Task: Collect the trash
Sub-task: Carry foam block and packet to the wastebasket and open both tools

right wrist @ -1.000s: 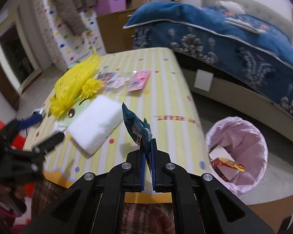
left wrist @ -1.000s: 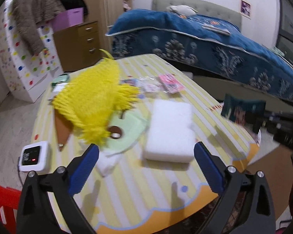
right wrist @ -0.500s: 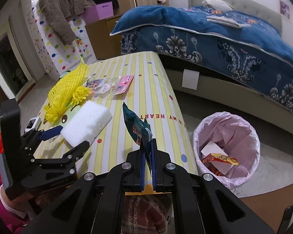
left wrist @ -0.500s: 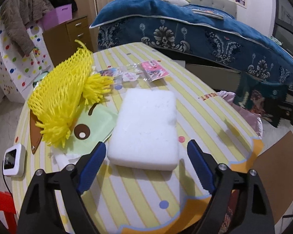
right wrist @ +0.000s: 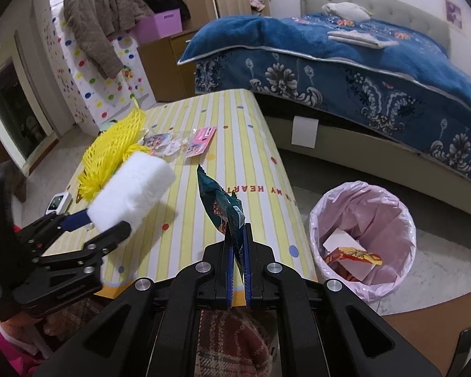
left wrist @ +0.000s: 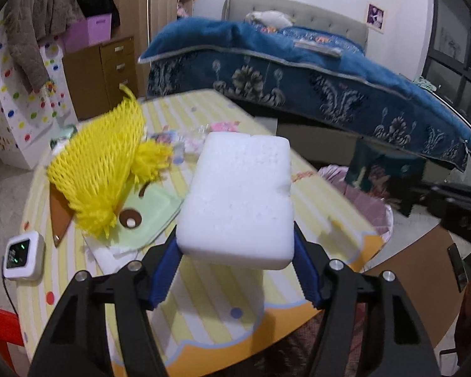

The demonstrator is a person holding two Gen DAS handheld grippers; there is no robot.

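Left wrist: foam block (left wrist: 238,198) now clamped between the just-closing jaws of the left gripper (left wrist: 235,270) and raised off the table (left wrist: 204,298); it lay flat a moment earlier.

Right wrist: wrapper (right wrist: 224,210) pinched in the right gripper (right wrist: 238,262), jaws narrow. Bin (right wrist: 361,235) stands beside the table; both items judged ready for dropping.

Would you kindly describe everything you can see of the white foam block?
The white foam block is a thick rectangular slab with rounded corners and a grainy, polystyrene-like surface, with a small chip on its right edge. The left gripper, whose jaws have just been closing, clamps its near end between the blue pads. In the right wrist view the block is lifted clear of the striped table, tilted with its far end raised, beside the yellow foam net. Nothing else touches it.
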